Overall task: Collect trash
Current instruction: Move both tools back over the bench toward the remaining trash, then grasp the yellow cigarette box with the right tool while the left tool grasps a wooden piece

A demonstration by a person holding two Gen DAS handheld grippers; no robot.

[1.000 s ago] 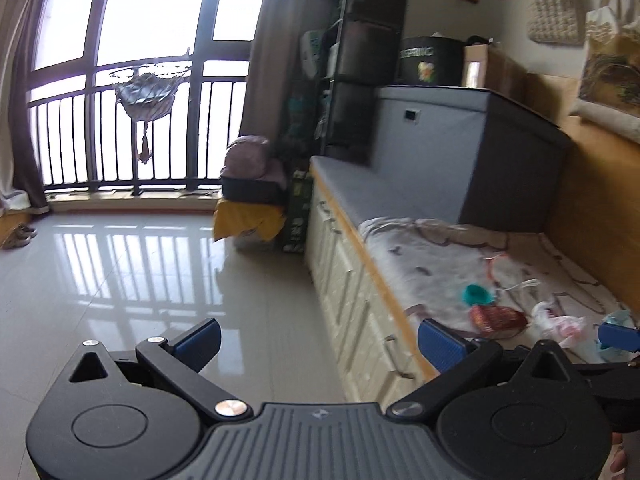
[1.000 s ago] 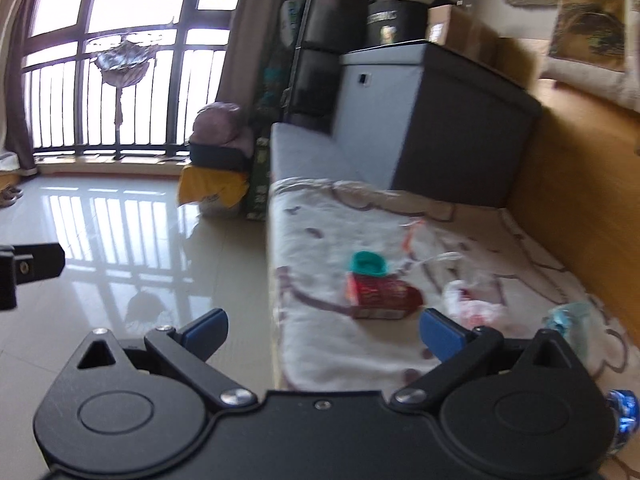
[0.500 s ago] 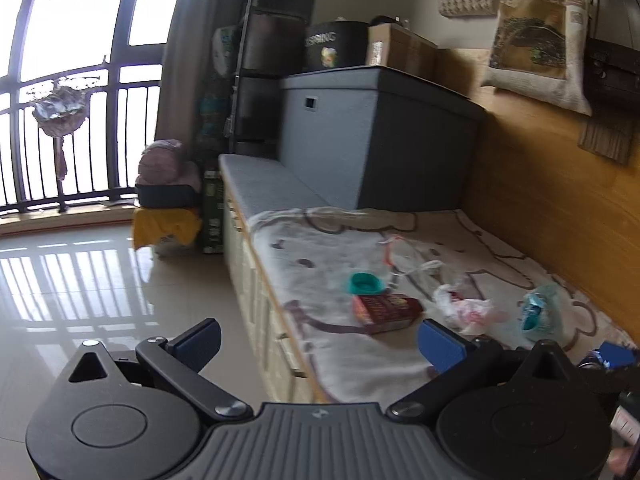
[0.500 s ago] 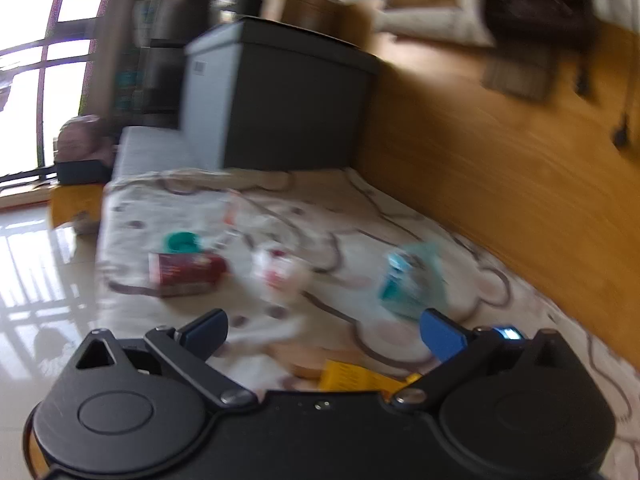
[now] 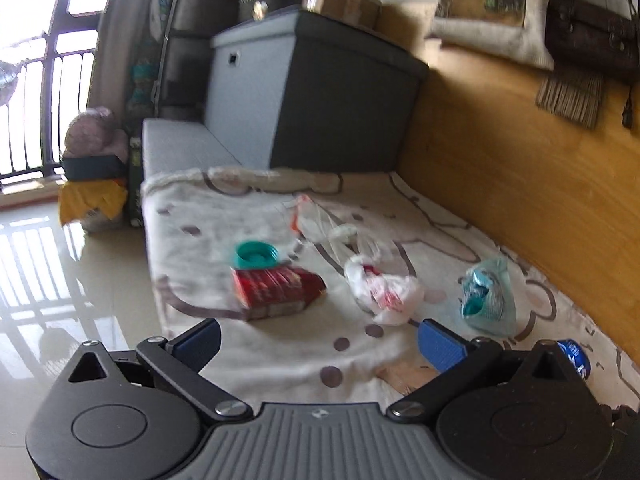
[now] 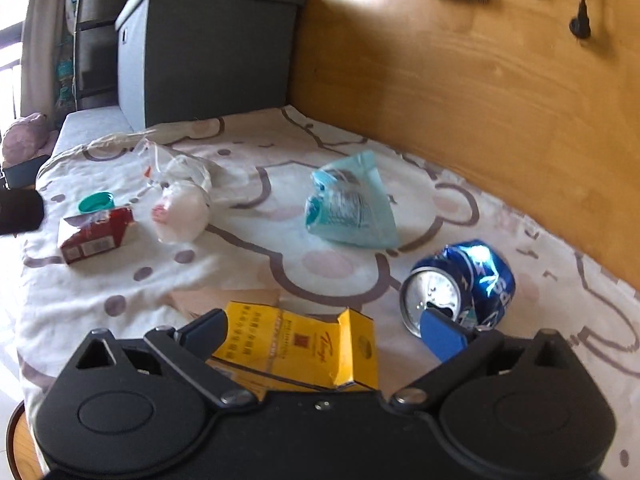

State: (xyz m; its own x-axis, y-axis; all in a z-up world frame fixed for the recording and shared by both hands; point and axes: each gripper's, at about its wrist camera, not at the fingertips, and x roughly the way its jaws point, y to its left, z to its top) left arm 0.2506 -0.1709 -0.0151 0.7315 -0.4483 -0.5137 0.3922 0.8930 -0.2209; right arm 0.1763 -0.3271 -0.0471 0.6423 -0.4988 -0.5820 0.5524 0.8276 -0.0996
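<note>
We hold both tongs spread apart, gripping nothing. Right tongs (image 6: 323, 334) hover over a yellow carton (image 6: 304, 344), with a crushed blue can (image 6: 460, 284) just beside the right finger. Left tongs (image 5: 320, 340) hang above the patterned blanket (image 5: 192, 216). Farther out: teal pouch (image 6: 348, 204), white crumpled bag (image 5: 384, 288), red box (image 5: 276, 288), teal lid (image 5: 256, 254). Beyond, a grey storage box (image 5: 320, 92)

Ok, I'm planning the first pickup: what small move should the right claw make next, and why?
Probably ease the right claw forward and down over the yellow carton. Its jaws stand open and empty, and the carton lies nearest, between them on the blanket, closer than the crushed blue can.
</note>
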